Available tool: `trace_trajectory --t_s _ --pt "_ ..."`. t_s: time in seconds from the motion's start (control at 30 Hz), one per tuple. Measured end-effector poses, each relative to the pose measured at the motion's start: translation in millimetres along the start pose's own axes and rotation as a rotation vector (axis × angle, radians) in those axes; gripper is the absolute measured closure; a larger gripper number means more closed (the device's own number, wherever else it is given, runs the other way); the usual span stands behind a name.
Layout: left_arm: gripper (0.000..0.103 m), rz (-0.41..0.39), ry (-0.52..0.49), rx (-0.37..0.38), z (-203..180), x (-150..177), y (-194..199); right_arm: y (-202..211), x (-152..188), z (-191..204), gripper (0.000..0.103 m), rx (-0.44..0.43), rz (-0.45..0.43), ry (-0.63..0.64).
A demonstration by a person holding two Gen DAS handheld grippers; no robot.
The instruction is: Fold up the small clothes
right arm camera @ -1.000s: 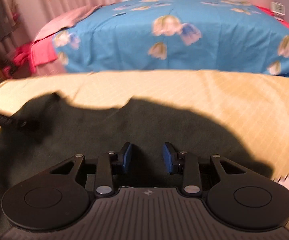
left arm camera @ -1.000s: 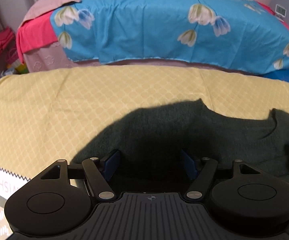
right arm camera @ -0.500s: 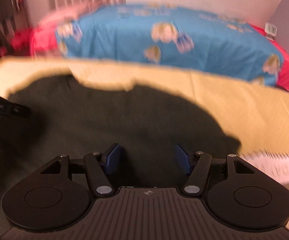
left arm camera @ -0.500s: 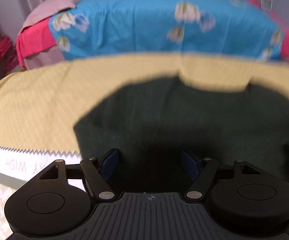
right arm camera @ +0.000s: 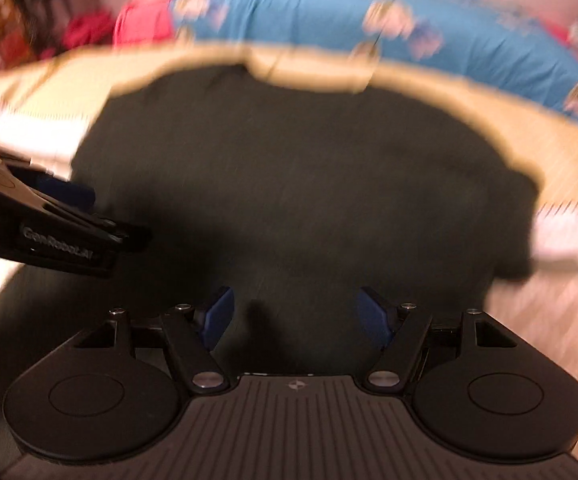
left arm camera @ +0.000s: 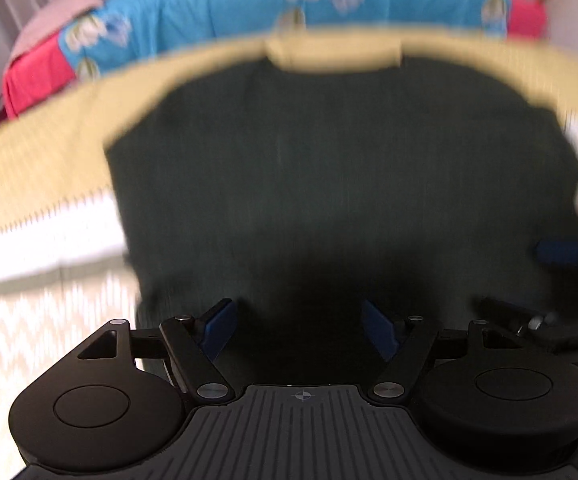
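Observation:
A dark green knit top [left arm camera: 337, 168] lies flat on the yellow patterned cloth [left arm camera: 49, 152], neckline at the far side. It also shows in the right wrist view [right arm camera: 297, 176]. My left gripper [left arm camera: 299, 326] is open and empty above the top's near part. My right gripper [right arm camera: 297, 316] is open and empty above the same garment. The right gripper's blue pad [left arm camera: 565, 252] shows at the right edge of the left wrist view. The left gripper's body [right arm camera: 49, 224] shows at the left of the right wrist view. Both views are motion-blurred.
A bed with a blue flowered cover [left arm camera: 289, 4] and a red sheet [left arm camera: 33, 76] stands behind the yellow cloth. The cloth's white zigzag border [left arm camera: 41, 240] runs along the near left, and it shows at the right in the right wrist view [right arm camera: 569, 236].
Both grippers have pulled back and risen, so the whole top now shows. The right gripper's jaws have opened wider. The left jaws stayed open.

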State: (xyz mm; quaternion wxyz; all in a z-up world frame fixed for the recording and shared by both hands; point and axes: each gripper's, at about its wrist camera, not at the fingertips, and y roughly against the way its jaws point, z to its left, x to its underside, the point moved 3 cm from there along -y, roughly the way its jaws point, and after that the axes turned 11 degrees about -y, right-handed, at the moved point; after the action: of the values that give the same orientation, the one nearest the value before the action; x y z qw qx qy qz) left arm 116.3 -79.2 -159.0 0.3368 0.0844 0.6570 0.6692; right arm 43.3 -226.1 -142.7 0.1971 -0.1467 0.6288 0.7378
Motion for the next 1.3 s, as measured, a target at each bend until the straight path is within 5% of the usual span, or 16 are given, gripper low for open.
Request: trace_trajectory --t_s 0.03,0.17,0.43,0.67,0.93,1.3 --pt "0.000 0.048 -0.018 -0.017 -3.7 10.2 -4.1 -2.4 7.9 -0.2 0.030 0.024 0.034 0.008" --pt "0.000 0.054 -0.045 -0.037 -7.0 34.0 10.1 11.8 34.5 -10.1 0.020 0.082 0.058 0.011" --pt "0.000 0.073 -0.023 -0.032 5.2 54.2 27.2 42.8 68.8 -15.8 0.018 0.117 0.093 -0.052" --pt "0.000 0.062 -0.048 -0.013 2.0 53.5 36.3 52.3 73.4 20.4 0.018 0.054 0.071 -0.056" --pt "0.000 0.087 -0.083 -0.003 -8.3 64.3 36.5 50.8 98.5 63.6 0.018 -0.019 0.149 0.057" --pt "0.000 0.093 -0.074 -0.003 -3.1 73.2 35.9 82.2 129.4 56.6 0.015 -0.038 0.237 0.148"
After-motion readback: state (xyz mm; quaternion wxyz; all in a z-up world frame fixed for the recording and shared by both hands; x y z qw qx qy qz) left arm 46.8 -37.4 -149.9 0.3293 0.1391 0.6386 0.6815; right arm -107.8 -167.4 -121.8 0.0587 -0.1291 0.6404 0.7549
